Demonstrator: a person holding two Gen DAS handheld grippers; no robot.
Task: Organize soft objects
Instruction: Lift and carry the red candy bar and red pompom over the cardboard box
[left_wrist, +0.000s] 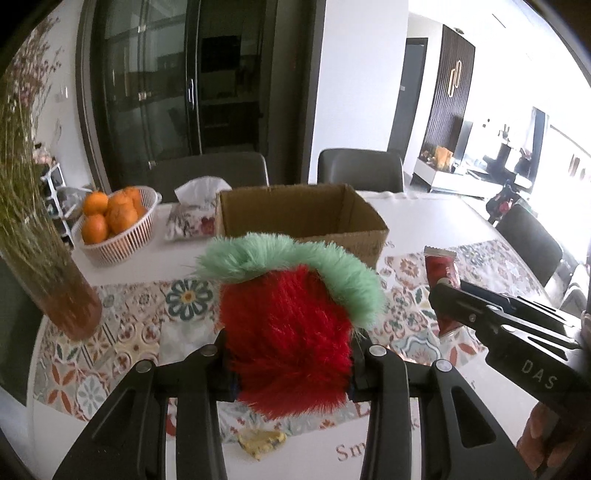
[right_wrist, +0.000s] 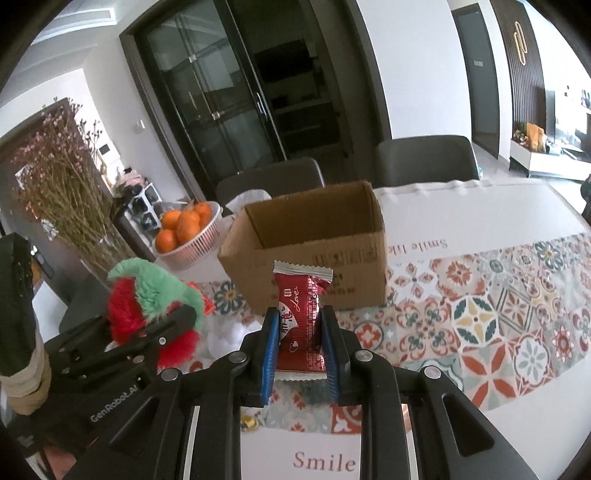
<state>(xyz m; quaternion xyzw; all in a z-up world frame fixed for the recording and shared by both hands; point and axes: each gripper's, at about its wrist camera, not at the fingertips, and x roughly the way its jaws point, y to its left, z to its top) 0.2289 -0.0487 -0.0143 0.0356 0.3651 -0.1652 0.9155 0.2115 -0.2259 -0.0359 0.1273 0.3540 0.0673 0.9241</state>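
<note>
A fluffy red toy with a green fur top (left_wrist: 288, 332) sits between the fingers of my left gripper (left_wrist: 290, 354), which is shut on it above the patterned cloth. From the right wrist view the same plush toy (right_wrist: 147, 310) shows at the left, in the left gripper (right_wrist: 155, 332). My right gripper (right_wrist: 301, 332) is shut on a red snack packet (right_wrist: 301, 314), held upright between blue pads (right_wrist: 271, 343). That red packet (left_wrist: 441, 273) and the right gripper (left_wrist: 491, 317) appear at the right of the left wrist view. An open cardboard box (left_wrist: 299, 218) (right_wrist: 314, 236) stands just beyond both.
A white basket of oranges (left_wrist: 118, 232) (right_wrist: 184, 236) and a tissue box (left_wrist: 192, 218) sit at the back left. A vase of dried flowers (left_wrist: 48, 266) (right_wrist: 74, 206) stands at the left. Dark chairs (left_wrist: 360, 168) line the far table edge. A small yellow wrapper (left_wrist: 260, 439) lies near.
</note>
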